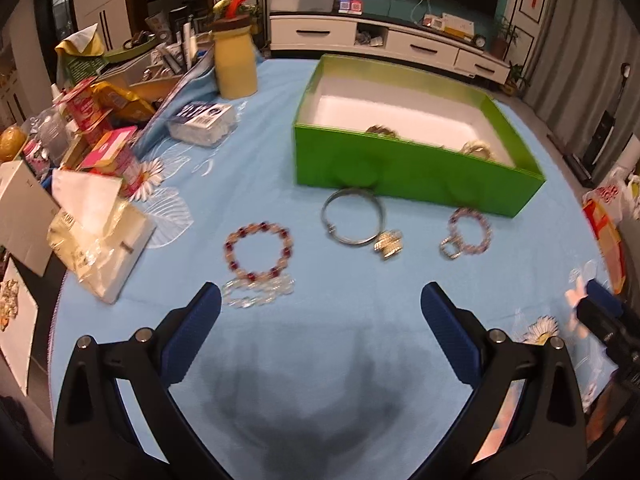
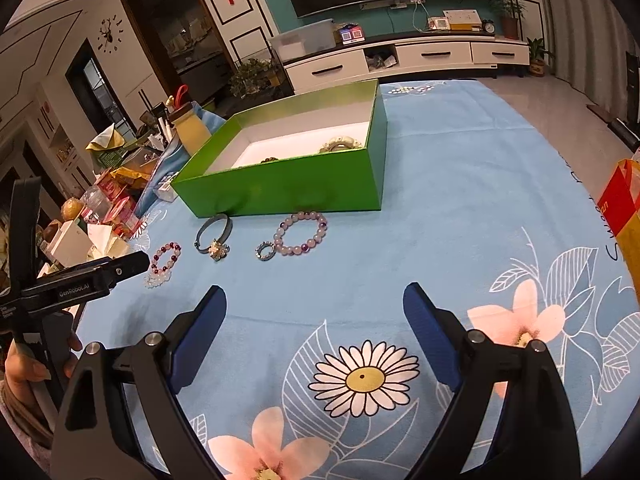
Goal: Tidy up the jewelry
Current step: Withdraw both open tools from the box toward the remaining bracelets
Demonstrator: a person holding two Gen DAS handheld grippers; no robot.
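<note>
glossy green box point(image 1: 404, 168), metal bangle point(image 1: 352, 216), cloth tablecloth point(image 2: 460, 208).

Tablecloth point(image 2: 460, 208): light blue, printed with white daisies, pink flowers, white-outlined leaves. Box point(image 2: 288, 190): bright green outside, white inside. Beaded bracelets: one red and pale pink point(image 1: 259, 252), one lilac with dark purple beads point(image 2: 301, 233), one clear point(image 1: 258, 293). Bangle point(image 1: 352, 216): silver-grey, gold charm. Small ring point(image 2: 265, 250): silver. Bottle point(image 1: 235, 65): pale yellow, brown lid. Both grippers, left point(image 1: 320, 312) and right point(image 2: 314, 312): black frames, blue finger pads.
</note>
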